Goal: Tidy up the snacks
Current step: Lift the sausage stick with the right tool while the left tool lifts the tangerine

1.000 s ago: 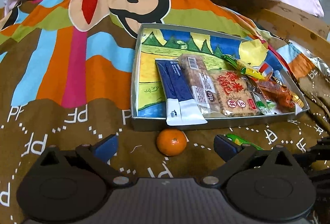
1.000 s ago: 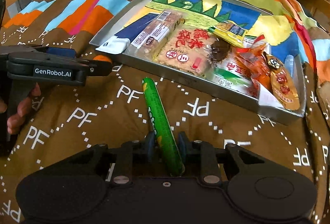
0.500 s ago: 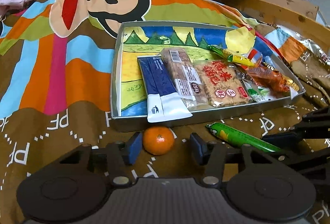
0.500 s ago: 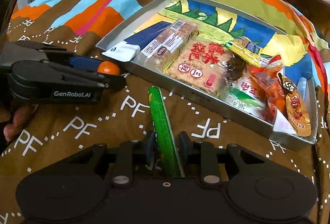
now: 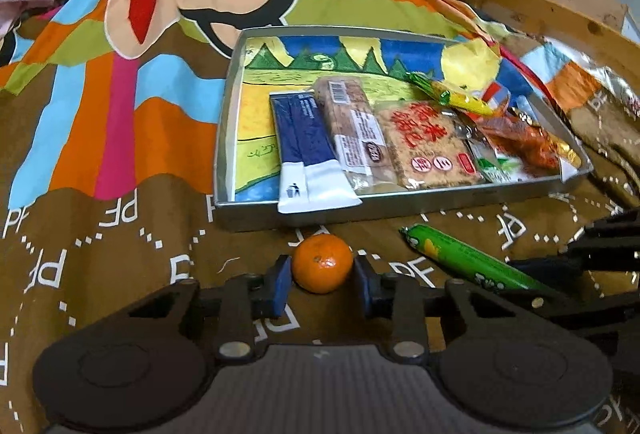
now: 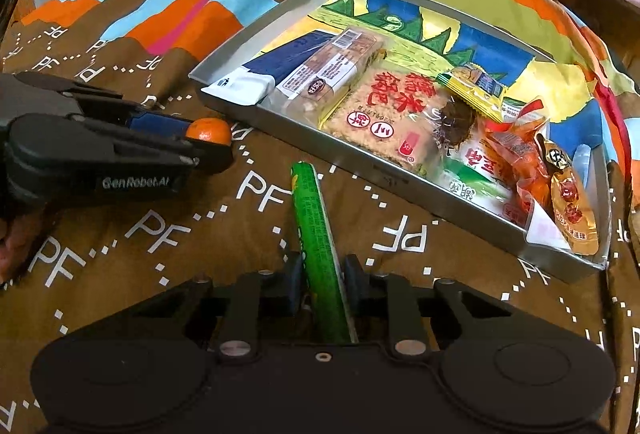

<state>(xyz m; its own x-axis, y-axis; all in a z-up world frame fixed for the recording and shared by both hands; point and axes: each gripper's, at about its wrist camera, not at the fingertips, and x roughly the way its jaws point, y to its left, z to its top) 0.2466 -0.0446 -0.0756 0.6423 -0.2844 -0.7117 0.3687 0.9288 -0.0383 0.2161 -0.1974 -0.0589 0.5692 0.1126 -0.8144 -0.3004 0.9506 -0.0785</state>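
Left gripper (image 5: pixel 322 286): blue pads bracket small orange (image 5: pixel 322 263) on the brown patterned blanket (image 5: pixel 120 242); pads sit at or almost against its sides, firm contact not confirmable. Right gripper (image 6: pixel 322 276): fingers closed on green sausage stick (image 6: pixel 314 234), which points toward metal tray (image 6: pixel 400 180). Orange lies just before the tray's near wall. Tray contents: blue-white sachet (image 5: pixel 308 150), rice cracker pack (image 5: pixel 428 144), assorted wrapped snacks.

Matt printed cloth bedspread (image 5: pixel 120 162), dull metal tray (image 5: pixel 400 208), glossy plastic snack wrappers (image 6: pixel 384 114), bare wooden bed frame (image 5: pixel 560 6).
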